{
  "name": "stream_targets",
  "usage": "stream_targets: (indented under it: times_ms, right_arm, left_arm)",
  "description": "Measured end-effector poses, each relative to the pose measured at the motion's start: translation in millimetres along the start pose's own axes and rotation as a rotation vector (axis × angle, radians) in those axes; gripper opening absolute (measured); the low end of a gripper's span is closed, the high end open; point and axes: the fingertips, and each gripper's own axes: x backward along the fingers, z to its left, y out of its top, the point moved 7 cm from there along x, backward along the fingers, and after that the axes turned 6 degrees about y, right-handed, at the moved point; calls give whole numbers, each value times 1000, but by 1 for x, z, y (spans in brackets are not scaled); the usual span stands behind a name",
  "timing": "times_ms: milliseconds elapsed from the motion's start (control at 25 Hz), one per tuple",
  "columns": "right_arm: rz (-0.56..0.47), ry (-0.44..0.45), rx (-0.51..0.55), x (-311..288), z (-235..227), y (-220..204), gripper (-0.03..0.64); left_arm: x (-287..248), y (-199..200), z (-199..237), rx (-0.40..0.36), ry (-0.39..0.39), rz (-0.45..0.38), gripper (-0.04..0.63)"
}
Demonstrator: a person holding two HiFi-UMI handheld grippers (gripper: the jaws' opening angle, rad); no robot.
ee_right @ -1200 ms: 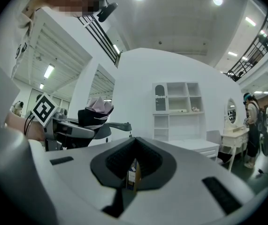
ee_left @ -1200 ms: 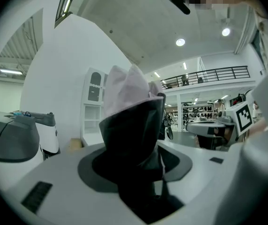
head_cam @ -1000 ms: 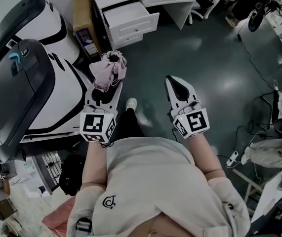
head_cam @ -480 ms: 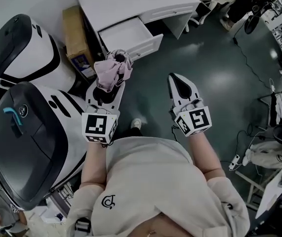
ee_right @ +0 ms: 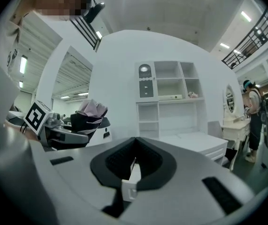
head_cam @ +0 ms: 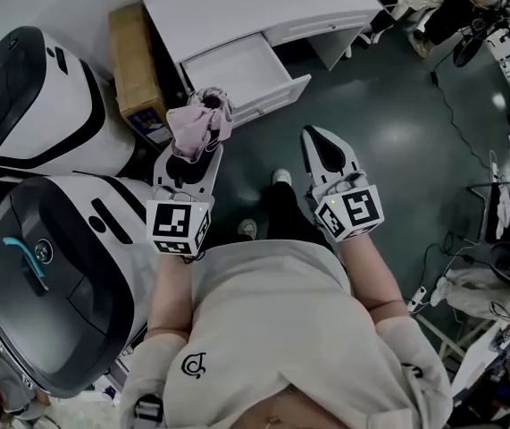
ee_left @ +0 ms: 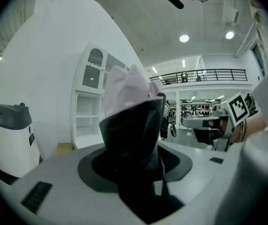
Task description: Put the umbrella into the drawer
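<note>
Box [head_cam: 133, 71] and big machine [head_cam: 54, 105] beside open drawer [head_cam: 244, 68], left gripper [head_cam: 189, 156] level, gripping pink umbrella [head_cam: 203, 120], right gripper [head_cam: 324, 155] level, closed, empty

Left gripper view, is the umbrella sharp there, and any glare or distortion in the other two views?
Left gripper view: heavy fisheye bending, dark corners; the umbrella sits so close that its dark lower part looks soft. Head view: a bright glare patch on the glossy floor; the umbrella is fairly crisp. Right gripper view: same fisheye curve, the white desk evenly lit.

Soft pink cloth umbrella [head_cam: 200, 120]; smooth white-painted drawer [head_cam: 274, 96]; glossy dark floor [head_cam: 397, 141]
</note>
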Motion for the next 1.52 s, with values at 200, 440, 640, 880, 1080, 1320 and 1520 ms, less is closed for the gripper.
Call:
stream_targets:
  times_ms: [200, 440, 640, 880, 1080, 1320, 1520]
  right_arm:
    - [3, 72, 1, -53, -45, -4, 8]
    - [20, 190, 61, -125, -109, 4, 6]
    - [48, 260, 50, -174, -166, 1, 8]
    - [108, 341, 23, -221, -214, -29, 8]
    - [167, 396, 11, -251, -240, -59, 8]
    - [217, 397, -43, -281, -266, -97, 8]
    - [288, 394, -71, -300, -279, -127, 8]
  left_arm:
    - [-48, 1, 18, 11, 72, 17, 224]
    - [-116, 12, 32, 26, 180, 38, 224]
    - [-186, 6, 37, 15, 178, 69, 224]
    - [-264, -51, 42, -12, 114, 232, 224]
    - [-319, -99, 44, -17, 62, 361, 224]
    - [-362, -166, 53, -31, -29, 546, 224]
    - [-393, -213, 59, -35, -82, 644, 224]
